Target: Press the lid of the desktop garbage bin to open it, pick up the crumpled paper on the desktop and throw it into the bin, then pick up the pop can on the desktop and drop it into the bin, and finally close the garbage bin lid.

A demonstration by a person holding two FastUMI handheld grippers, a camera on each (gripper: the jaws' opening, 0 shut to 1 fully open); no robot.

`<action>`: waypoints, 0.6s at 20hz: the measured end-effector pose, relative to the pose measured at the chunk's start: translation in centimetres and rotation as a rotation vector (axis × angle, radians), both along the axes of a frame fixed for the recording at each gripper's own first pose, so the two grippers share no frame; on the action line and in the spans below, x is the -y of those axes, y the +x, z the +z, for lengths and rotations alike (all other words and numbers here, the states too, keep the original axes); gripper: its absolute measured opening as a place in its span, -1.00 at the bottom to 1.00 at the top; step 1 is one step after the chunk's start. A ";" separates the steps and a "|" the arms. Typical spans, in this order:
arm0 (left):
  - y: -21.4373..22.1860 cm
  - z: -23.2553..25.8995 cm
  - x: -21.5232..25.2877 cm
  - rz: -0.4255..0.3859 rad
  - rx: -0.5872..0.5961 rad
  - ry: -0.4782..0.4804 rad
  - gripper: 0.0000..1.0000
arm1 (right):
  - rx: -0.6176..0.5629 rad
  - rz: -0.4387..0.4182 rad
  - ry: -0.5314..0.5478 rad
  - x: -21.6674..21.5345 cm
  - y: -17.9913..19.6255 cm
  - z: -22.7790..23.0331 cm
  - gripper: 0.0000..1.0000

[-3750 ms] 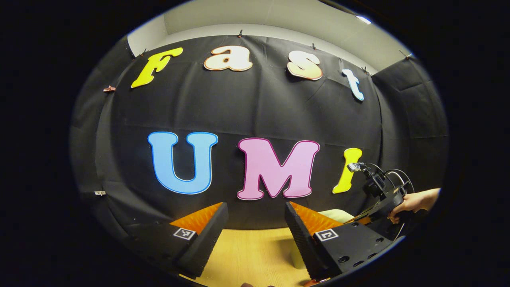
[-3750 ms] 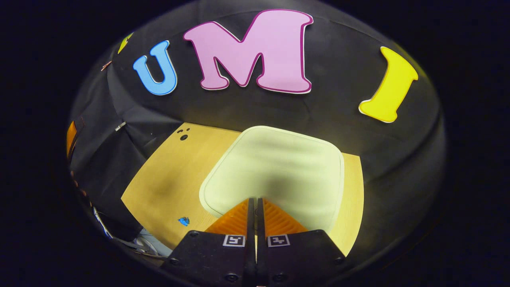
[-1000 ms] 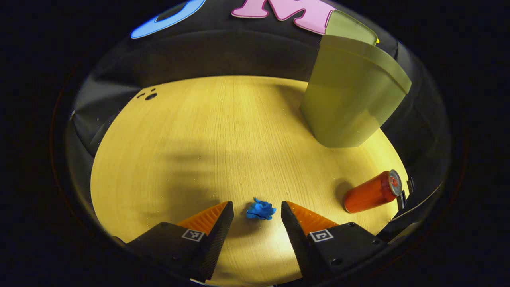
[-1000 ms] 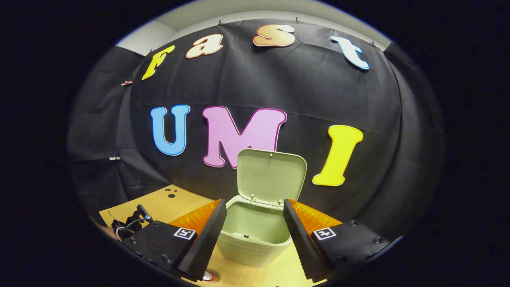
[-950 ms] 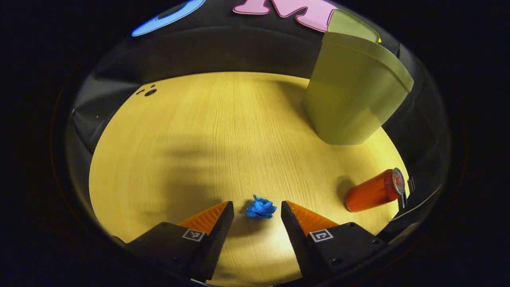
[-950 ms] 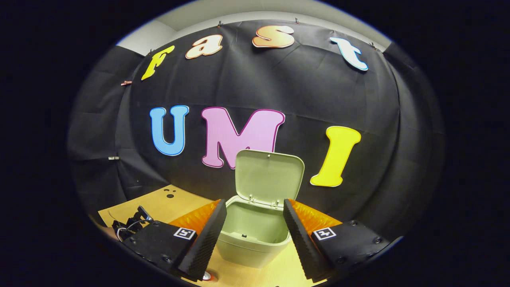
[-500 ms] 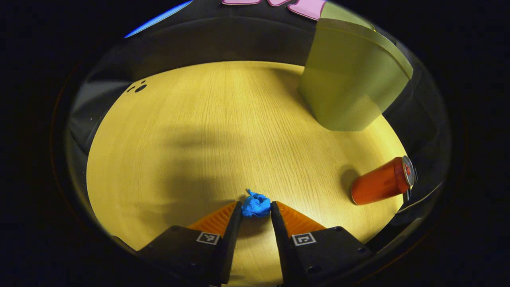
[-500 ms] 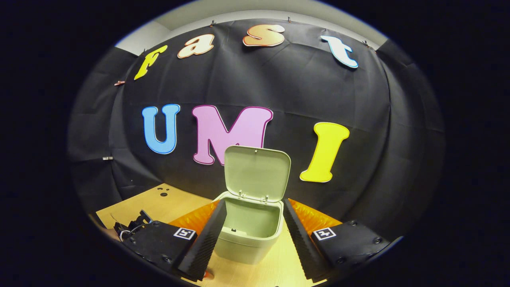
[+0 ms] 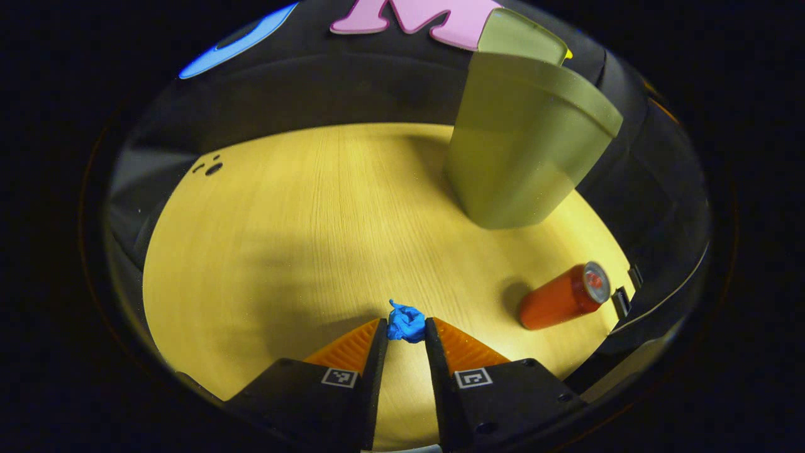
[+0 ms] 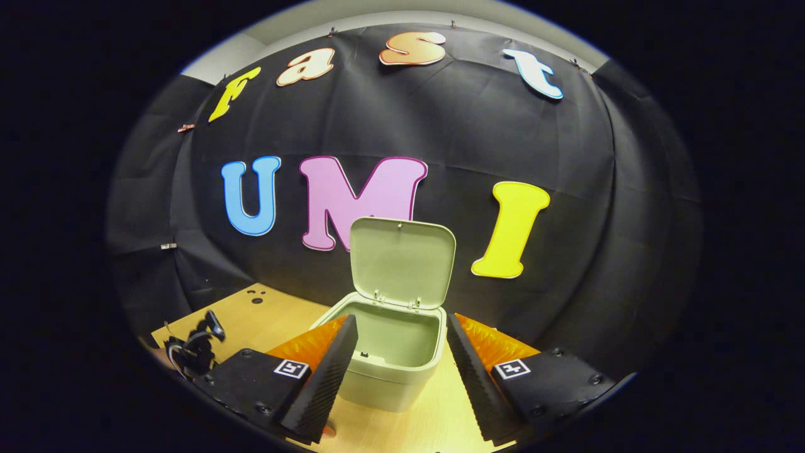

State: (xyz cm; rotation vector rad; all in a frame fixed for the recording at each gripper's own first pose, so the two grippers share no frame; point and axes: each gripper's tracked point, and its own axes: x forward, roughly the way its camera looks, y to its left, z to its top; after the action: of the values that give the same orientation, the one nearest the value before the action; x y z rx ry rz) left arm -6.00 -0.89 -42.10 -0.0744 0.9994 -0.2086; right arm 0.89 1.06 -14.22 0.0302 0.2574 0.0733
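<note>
The left gripper (image 9: 405, 327) has its two fingers drawn in on the paper (image 9: 406, 321), a small blue crumpled wad caught between the tips, one finger pressing on each side. Whether the wad is off the desk (image 9: 302, 220) or resting on it cannot be told; it sits low over the wood at the near edge of the left gripper view. Out to the right of it, well apart, the can (image 9: 563, 297) lies on its side on the desk, red, with its top end turned toward the desk's right edge and a dark shadow at its other end. Farther off and beyond the can stands the bin (image 9: 522, 145), pale green, near the far right part of the desk, close to the black cloth wall. The right gripper (image 10: 401, 352) has its fingers spread wide with nothing between them; in the right gripper view the bin (image 10: 393, 371) stands on the desk just ahead, framed by the two fingers. Its lid (image 10: 401, 262) is up, standing nearly upright on its hinge at the back rim, and the inside of the bin looks bare as far as it shows. At the lower left of that view, dark gear with cables sits above the desk's near corner.
</note>
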 end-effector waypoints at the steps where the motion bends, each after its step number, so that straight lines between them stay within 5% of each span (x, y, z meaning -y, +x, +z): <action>1: 0.7 1.7 0.0 0.008 0.039 -0.014 -0.09 | -0.005 0.008 -0.004 -0.3 0.0 -0.1 0.82; 6: 5.4 10.2 1.2 0.012 0.238 -0.070 -0.26 | -0.014 0.044 -0.007 -1.8 -0.2 -0.7 0.82; 12: 11.0 20.7 3.8 -0.040 0.501 -0.160 -0.17 | -0.030 0.080 -0.001 -3.3 -0.7 -1.2 0.81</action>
State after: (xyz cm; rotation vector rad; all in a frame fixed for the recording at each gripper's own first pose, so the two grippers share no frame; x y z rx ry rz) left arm 5.01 -4.71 -21.36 -0.1401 0.4846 -0.3253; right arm 0.16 4.38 -15.39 0.0203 0.2884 0.1526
